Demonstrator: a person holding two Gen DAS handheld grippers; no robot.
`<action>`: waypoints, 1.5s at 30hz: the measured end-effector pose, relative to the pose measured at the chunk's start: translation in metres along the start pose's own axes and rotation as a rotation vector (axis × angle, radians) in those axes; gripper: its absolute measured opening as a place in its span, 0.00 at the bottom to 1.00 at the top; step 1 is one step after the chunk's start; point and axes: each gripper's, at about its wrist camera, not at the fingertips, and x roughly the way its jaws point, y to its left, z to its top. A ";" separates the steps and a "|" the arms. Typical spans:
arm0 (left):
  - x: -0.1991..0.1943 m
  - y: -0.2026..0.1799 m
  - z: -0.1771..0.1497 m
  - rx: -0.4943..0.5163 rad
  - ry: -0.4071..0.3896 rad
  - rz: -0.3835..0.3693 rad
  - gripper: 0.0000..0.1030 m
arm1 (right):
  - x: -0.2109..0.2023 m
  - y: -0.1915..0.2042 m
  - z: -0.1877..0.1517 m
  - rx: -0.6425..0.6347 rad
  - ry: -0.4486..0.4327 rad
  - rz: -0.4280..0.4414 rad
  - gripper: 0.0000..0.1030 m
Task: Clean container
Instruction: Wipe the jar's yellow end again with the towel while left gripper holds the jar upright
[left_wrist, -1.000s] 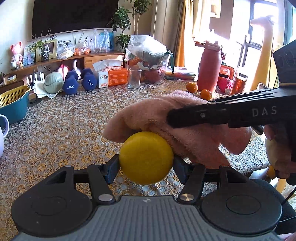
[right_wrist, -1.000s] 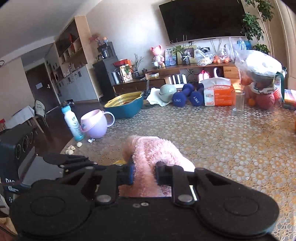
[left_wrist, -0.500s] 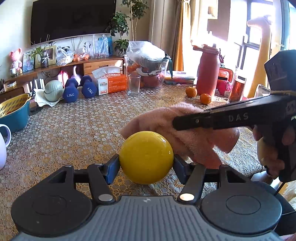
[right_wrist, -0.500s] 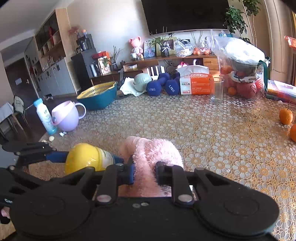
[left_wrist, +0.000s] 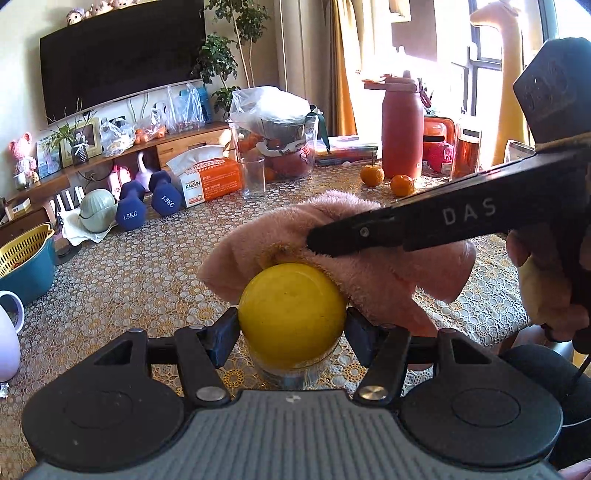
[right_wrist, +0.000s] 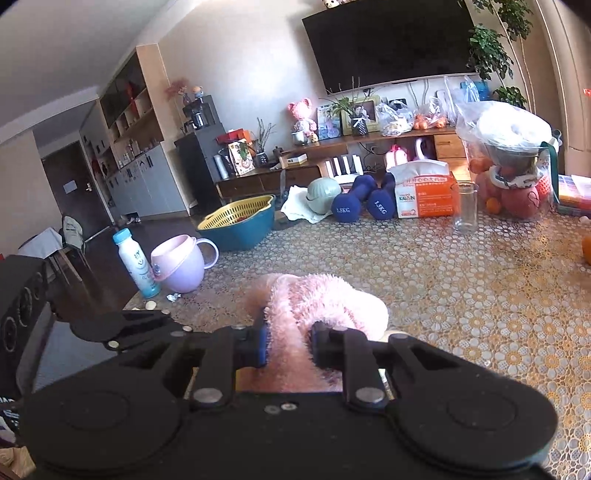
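My left gripper (left_wrist: 291, 326) is shut on a container with a round yellow lid (left_wrist: 291, 312) and a clear glass body below it, just above the patterned tablecloth. A fluffy pink cloth (left_wrist: 354, 254) drapes over the far side of the lid and touches it. The right gripper (left_wrist: 413, 230) reaches in from the right, shut on that cloth. In the right wrist view, my right gripper (right_wrist: 288, 341) pinches the pink cloth (right_wrist: 321, 302); the container is hidden beneath it and the left gripper's arm (right_wrist: 125, 328) shows at the left.
At the back of the table (left_wrist: 122, 280) stand an empty glass (left_wrist: 253, 177), a tissue box (left_wrist: 205, 179), two blue dumbbells (left_wrist: 146, 203), a bagged jar of fruit (left_wrist: 275, 144), a red bottle (left_wrist: 402, 133) and two oranges (left_wrist: 386, 179). A blue basin (right_wrist: 238, 221), lilac mug (right_wrist: 181, 262) and small bottle (right_wrist: 136, 264) stand left.
The right gripper has carried the pink cloth back onto the top of the yellow lid, hiding the container from its own camera. The left gripper still holds the container in place.
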 end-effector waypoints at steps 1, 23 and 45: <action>-0.001 0.000 0.000 -0.001 -0.004 -0.001 0.59 | 0.002 -0.003 -0.003 -0.003 0.008 -0.019 0.19; 0.017 -0.010 0.009 0.046 -0.020 -0.007 0.59 | -0.033 0.019 0.016 -0.058 -0.053 0.060 0.19; 0.019 -0.007 0.007 0.041 -0.026 -0.012 0.59 | 0.013 -0.014 0.021 0.013 0.002 -0.023 0.19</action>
